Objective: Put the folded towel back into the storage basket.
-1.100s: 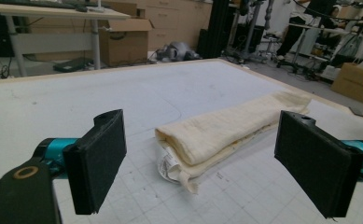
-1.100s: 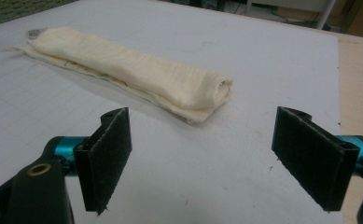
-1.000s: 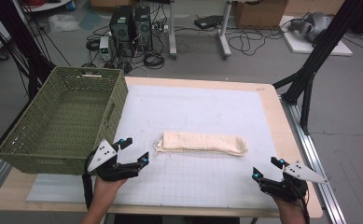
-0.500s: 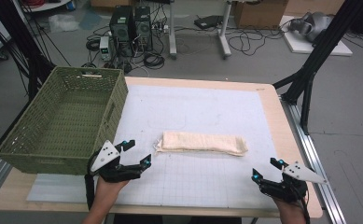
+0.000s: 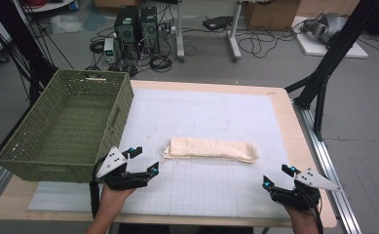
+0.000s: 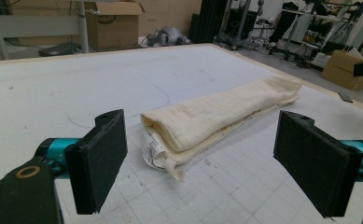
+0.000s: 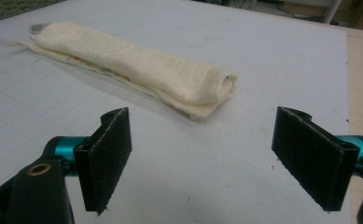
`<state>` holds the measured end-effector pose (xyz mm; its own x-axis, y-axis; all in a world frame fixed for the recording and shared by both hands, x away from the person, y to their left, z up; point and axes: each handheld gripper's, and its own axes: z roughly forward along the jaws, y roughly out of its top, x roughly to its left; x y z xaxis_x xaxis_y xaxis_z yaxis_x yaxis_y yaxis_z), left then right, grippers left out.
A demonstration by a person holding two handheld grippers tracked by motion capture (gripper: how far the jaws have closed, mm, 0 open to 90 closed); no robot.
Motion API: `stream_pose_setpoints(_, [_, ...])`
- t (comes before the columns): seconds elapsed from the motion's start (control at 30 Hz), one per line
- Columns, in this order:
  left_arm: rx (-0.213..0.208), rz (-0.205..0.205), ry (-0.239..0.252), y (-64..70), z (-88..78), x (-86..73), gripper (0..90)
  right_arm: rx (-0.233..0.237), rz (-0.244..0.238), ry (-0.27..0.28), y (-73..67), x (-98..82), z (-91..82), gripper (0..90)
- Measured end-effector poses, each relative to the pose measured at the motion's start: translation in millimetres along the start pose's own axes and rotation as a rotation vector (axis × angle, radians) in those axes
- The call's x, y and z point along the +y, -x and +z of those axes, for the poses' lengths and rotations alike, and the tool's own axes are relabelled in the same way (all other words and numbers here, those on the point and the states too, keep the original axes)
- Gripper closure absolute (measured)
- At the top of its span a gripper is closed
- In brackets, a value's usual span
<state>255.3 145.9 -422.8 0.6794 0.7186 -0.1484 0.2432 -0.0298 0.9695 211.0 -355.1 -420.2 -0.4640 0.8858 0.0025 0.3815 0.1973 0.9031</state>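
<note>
High view: a green woven basket sits just to the left of the left gripper, resting on the left edge of the wooden table, with its near wall close behind that gripper's grey plate. The left gripper hovers low over the white grid mat, jaws spread wide and empty, pointed to the right. Just ahead of its jaw tips, and not touching them, lies the folded cream towel, stretched lengthwise across the mat.

In the left gripper view the towel runs away from between the two black pads, its near folded end with a white label lying a little beyond them.

Farther right, the right gripper is held near the table's front right corner, also wide open and holding nothing. The towel's right end lies ahead of it and to its left, well apart. In the right gripper view the towel lies diagonally beyond the open jaws, its rolled end nearest.
</note>
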Motion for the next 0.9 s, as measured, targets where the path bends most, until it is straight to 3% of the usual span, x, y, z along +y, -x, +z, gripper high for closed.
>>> stream_pose_setpoints(0.37, [-0.037,-0.015,-0.019,-0.8,4.7,9.6,18.4,0.003,-0.009,-0.014,-1.9,-0.1,2.9,18.5])
stream_pose_setpoints(0.7, [-0.051,-0.021,-0.066,-2.6,35.4,42.0,17.9,0.005,0.007,-0.008,-0.5,-0.3,2.9,18.5])
stream_pose_setpoints(0.9, [-0.059,-0.029,-0.081,-0.4,48.4,51.8,18.4,0.003,0.013,-0.012,0.5,-1.2,2.9,18.5])
